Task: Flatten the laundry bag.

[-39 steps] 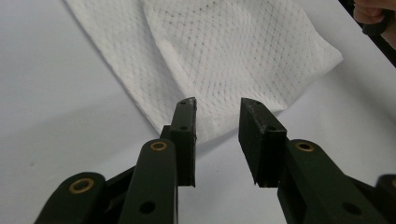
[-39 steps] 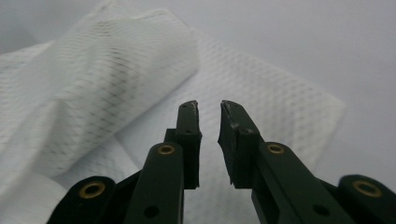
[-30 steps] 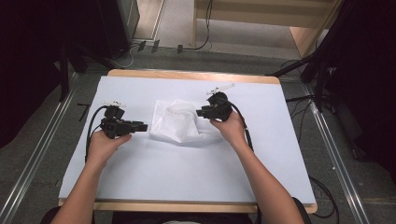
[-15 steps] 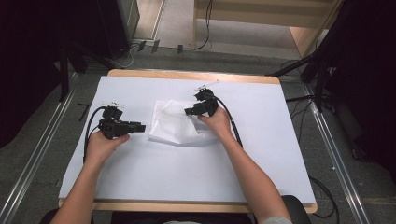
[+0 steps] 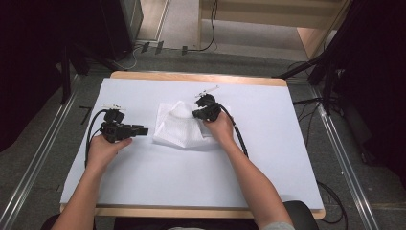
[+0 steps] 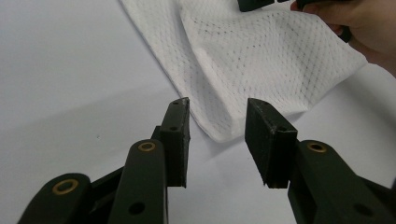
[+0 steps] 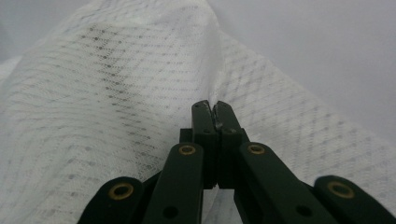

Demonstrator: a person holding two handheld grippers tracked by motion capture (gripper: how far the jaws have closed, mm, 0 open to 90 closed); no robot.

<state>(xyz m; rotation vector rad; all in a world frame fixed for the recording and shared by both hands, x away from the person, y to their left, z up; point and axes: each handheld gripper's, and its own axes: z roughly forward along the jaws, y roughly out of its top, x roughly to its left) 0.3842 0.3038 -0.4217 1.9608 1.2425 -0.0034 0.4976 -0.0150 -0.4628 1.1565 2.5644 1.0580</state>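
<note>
A person is sitting at the near edge of a table (image 5: 143, 187) covered in a pale sheet, working a handheld gripper in each hand. A white mesh cloth (image 5: 179, 128) is lying a little left of the table's centre, toward the far half, partly folded over on itself.

The right gripper (image 5: 201, 113) is reaching in from the right side of the cloth, and in the right gripper view (image 7: 214, 111) its jaws are pressed together with a ridge of the mesh pinched between their tips; the fabric is tenting up around that pinch and draping away to both sides. The left gripper (image 5: 140, 130) is resting just left of the cloth, pointing right at it, apart from it. In the left gripper view (image 6: 217, 122) its jaws are standing spread, with the cloth's rounded near corner lying just beyond the gap, not yet between them.

My guess is that a fold is being made, with the right side lifting a layer while the left waits to take the corner. The risk I am seeing is in that thin pinch: only a narrow crease is being held, so a quick pull could slip the mesh free, or drag the whole cloth across the slick sheet since nothing is pinning the left edge. The left jaws could also close on bare table if the corner shifts.
</note>
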